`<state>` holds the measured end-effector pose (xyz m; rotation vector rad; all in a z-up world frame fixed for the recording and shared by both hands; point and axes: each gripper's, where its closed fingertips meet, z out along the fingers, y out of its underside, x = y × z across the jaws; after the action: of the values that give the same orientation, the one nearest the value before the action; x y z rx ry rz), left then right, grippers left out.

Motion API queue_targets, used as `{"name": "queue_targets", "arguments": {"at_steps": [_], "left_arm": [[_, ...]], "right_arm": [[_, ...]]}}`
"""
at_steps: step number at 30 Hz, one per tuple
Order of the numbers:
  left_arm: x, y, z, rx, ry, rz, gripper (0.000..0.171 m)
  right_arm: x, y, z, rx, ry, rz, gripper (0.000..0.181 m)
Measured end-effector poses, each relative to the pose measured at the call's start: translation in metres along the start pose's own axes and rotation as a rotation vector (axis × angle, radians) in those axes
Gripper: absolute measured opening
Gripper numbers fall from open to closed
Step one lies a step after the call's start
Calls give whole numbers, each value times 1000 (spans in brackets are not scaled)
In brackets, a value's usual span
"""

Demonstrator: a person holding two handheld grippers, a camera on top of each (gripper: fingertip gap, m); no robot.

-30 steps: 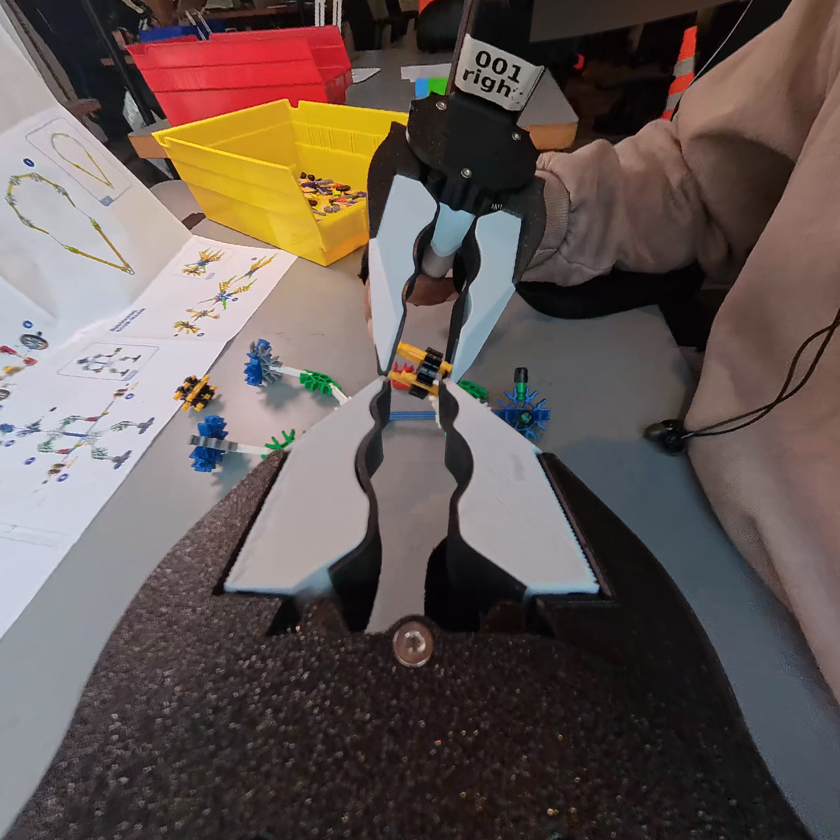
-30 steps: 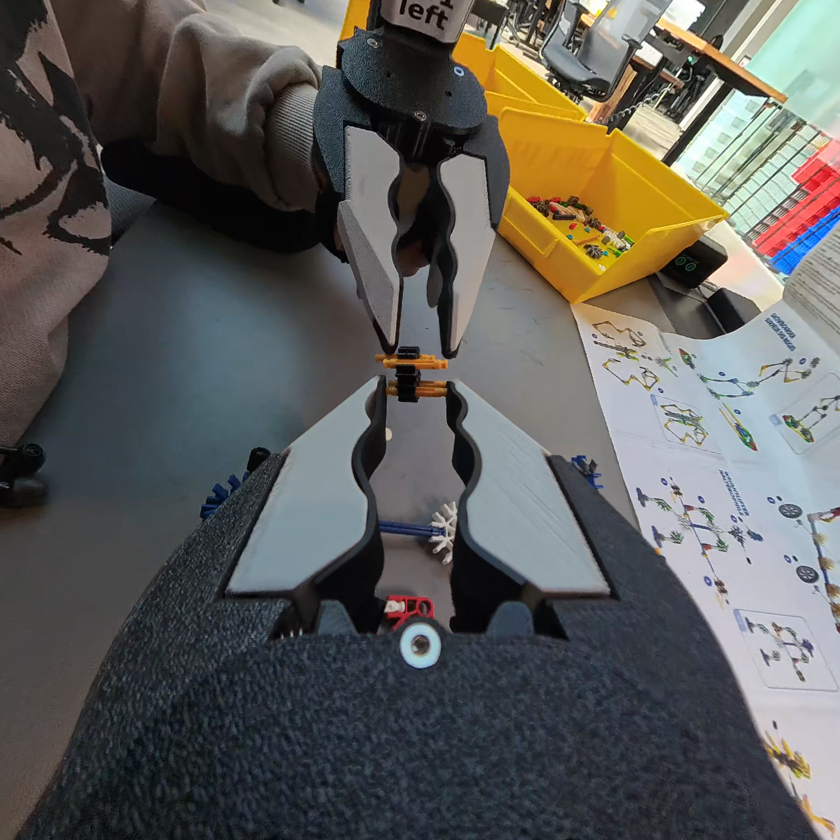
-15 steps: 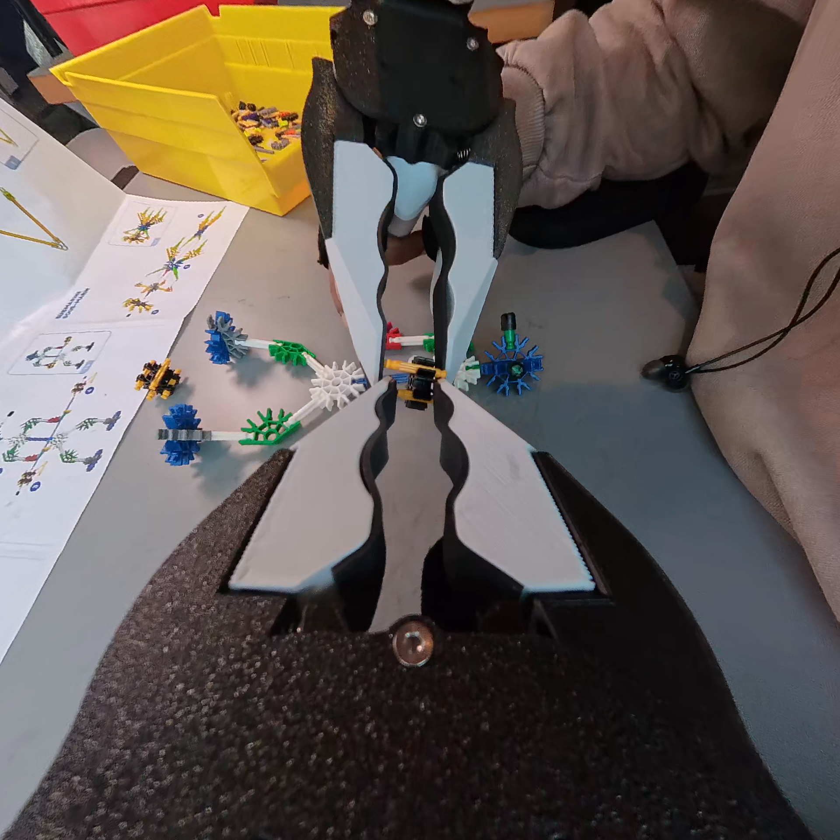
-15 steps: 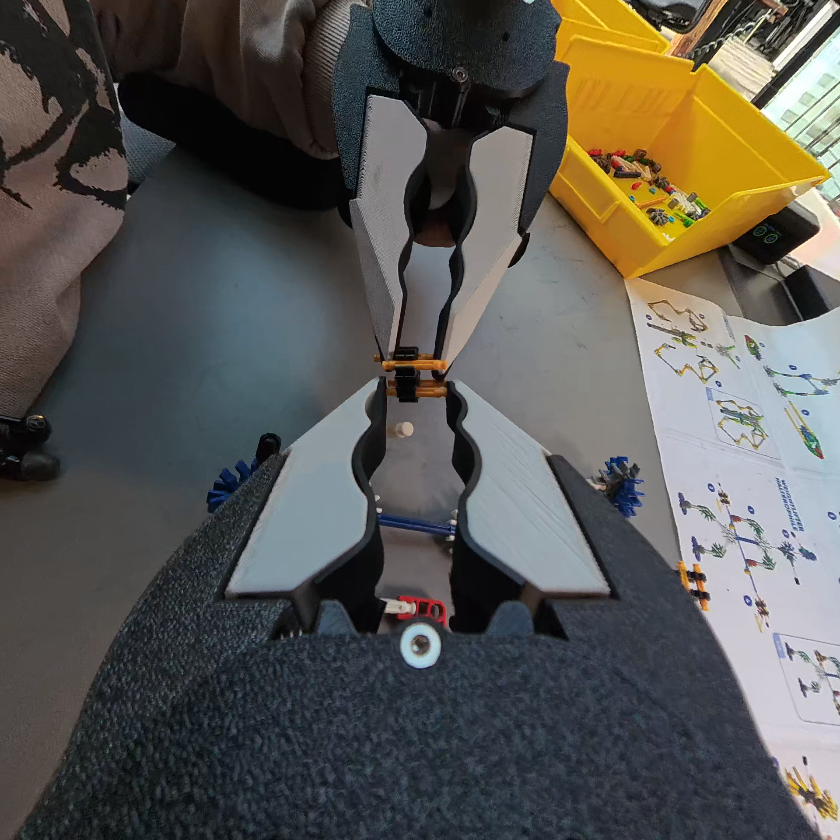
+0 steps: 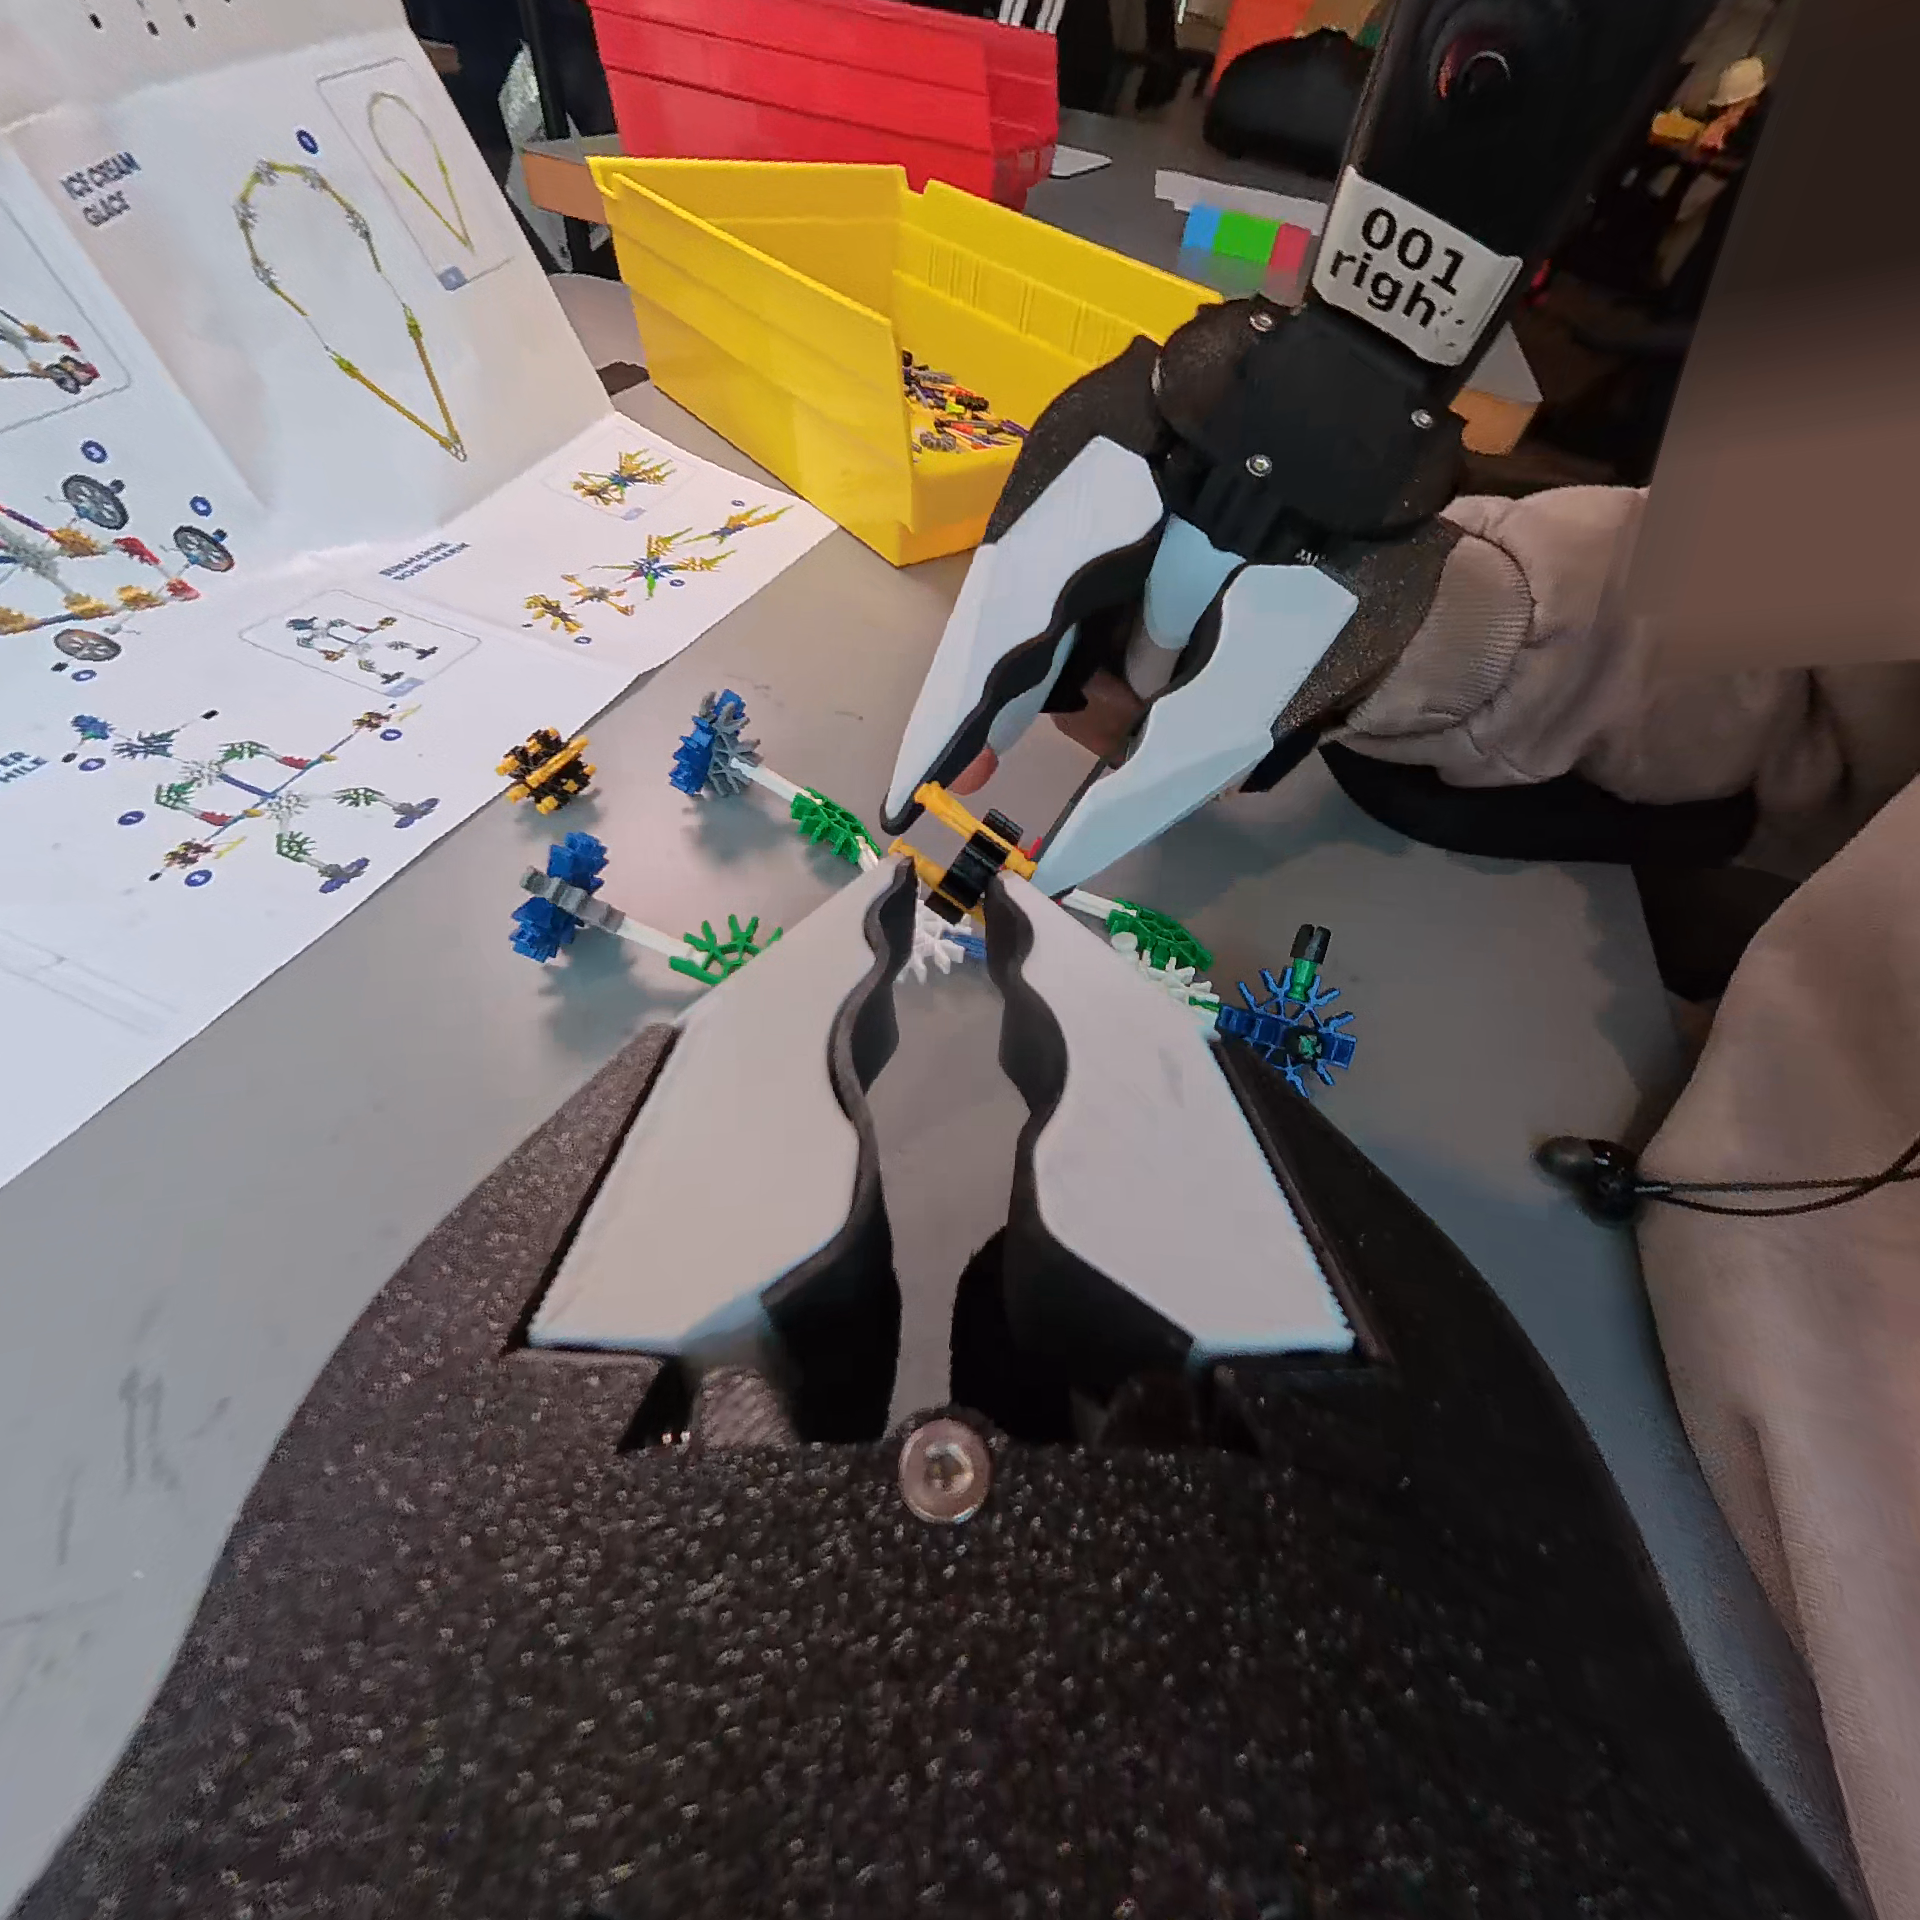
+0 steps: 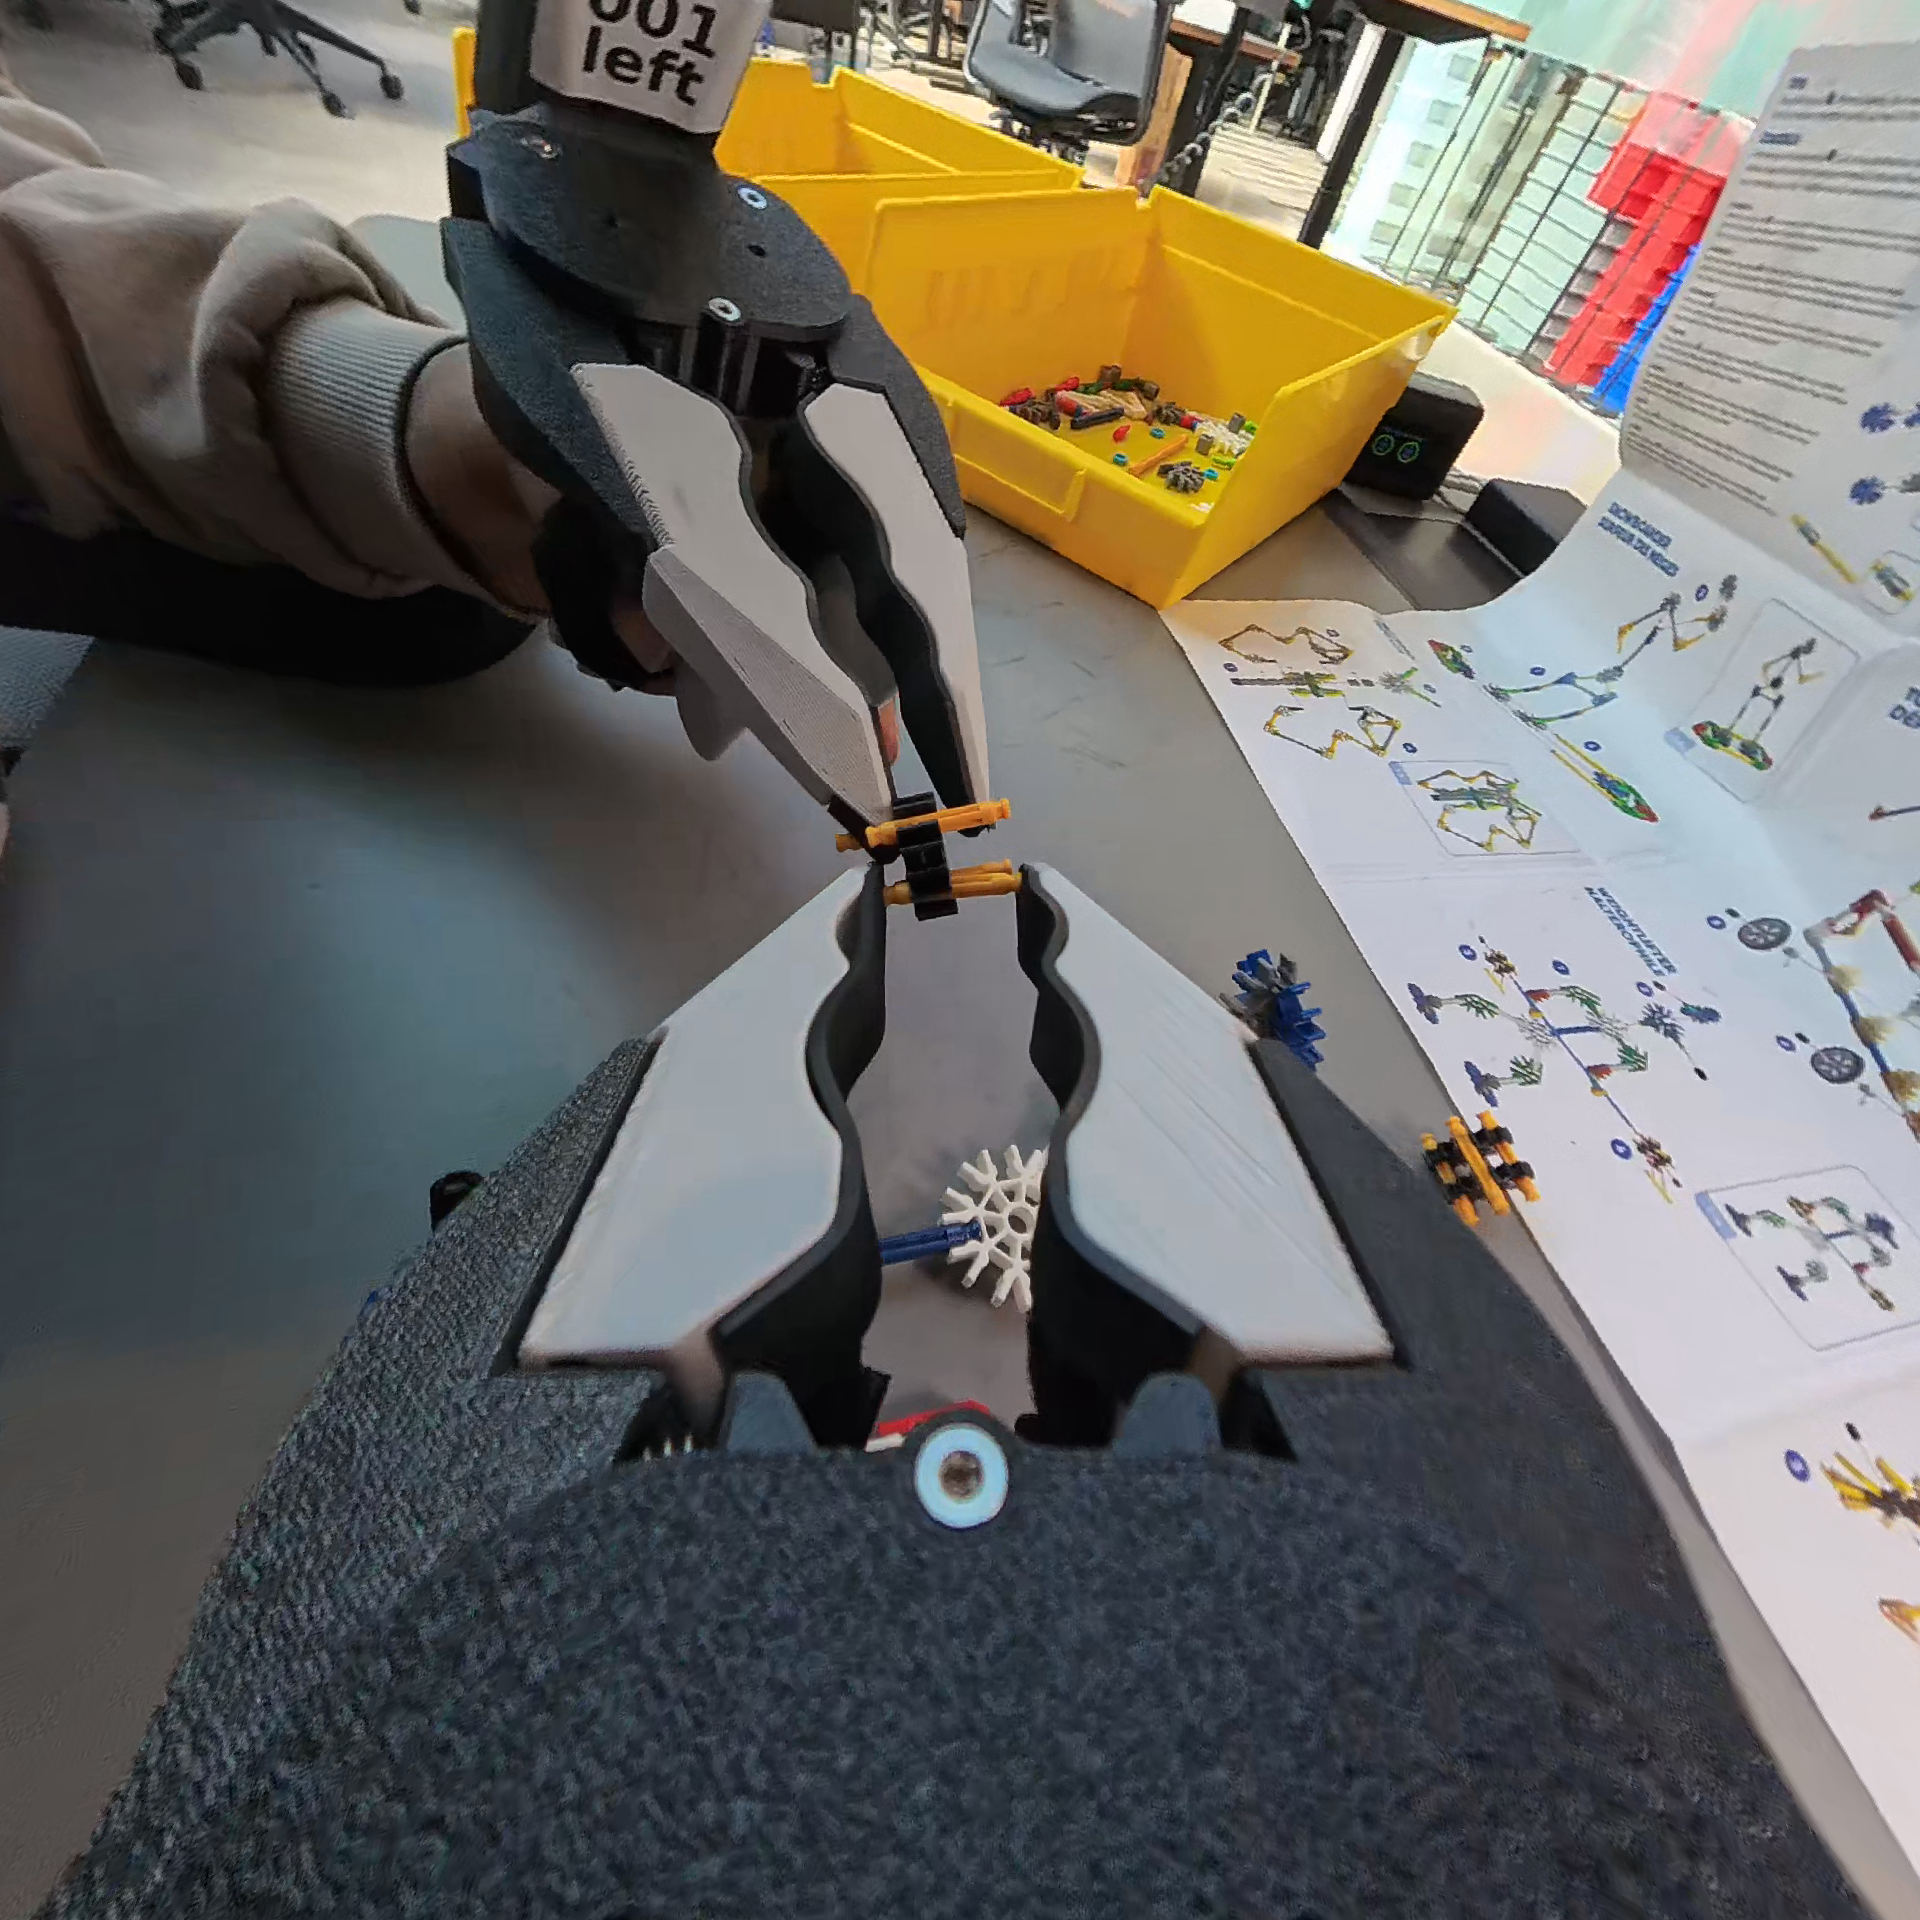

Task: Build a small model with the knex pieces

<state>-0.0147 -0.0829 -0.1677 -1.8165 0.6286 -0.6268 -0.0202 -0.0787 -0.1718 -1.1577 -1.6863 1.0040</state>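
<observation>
Right wrist view shows the right gripper [image 6: 951, 883] and left gripper [image 6: 920, 805] each clamped narrowly on 1 yellow rod of the small black-and-yellow piece [image 6: 928, 854], held above the grey table [image 6: 312, 935]; steady, square alignment seems wise.

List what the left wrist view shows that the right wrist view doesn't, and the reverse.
Only the left wrist view: red bins, a blue spiky piece with a green peg, two blue-and-green rod pieces.
Only the right wrist view: office chairs, a railing, a black device.
Both: the left gripper and right gripper each shut on the yellow-and-black piece, the yellow bin, the instruction sheet.
</observation>
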Motion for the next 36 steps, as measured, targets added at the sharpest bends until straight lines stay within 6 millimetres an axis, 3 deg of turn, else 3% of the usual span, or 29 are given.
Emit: {"name": "queue_targets", "arguments": {"at_steps": [6, 9, 14, 19, 20, 23, 27, 31, 36], "left_arm": [[-8, 1, 2, 37, -59, -52, 7], [-10, 0, 4, 40, -21, -84, 7], [11, 7, -1, 17, 184, -51, 9], [21, 13, 0, -11, 187, 140, 11], [22, 11, 0, -2, 181, 156, 18], [26, 11, 1, -15, 186, 204, 22], [34, 18, 1, -61, 236, 225, 10], [38, 24, 4, -89, 246, 228, 11], [36, 23, 7, -78, 223, 192, 7]], "right_arm": [[6, 3, 1, -18, 74, 66, 24], [8, 3, 1, 4, 31, 133, 24], [-14, 5, -5, 28, -194, 110, 24], [-23, 10, -9, 3, -297, 54, 24], [-26, 11, -10, -4, -317, 56, 24], [-32, 13, -8, -20, -337, 37, 24], [-35, 15, -8, -30, -348, 25, 24], [-39, 12, -12, -15, -379, 6, 24], [-35, 14, -13, -17, -367, 3, 24]]}}
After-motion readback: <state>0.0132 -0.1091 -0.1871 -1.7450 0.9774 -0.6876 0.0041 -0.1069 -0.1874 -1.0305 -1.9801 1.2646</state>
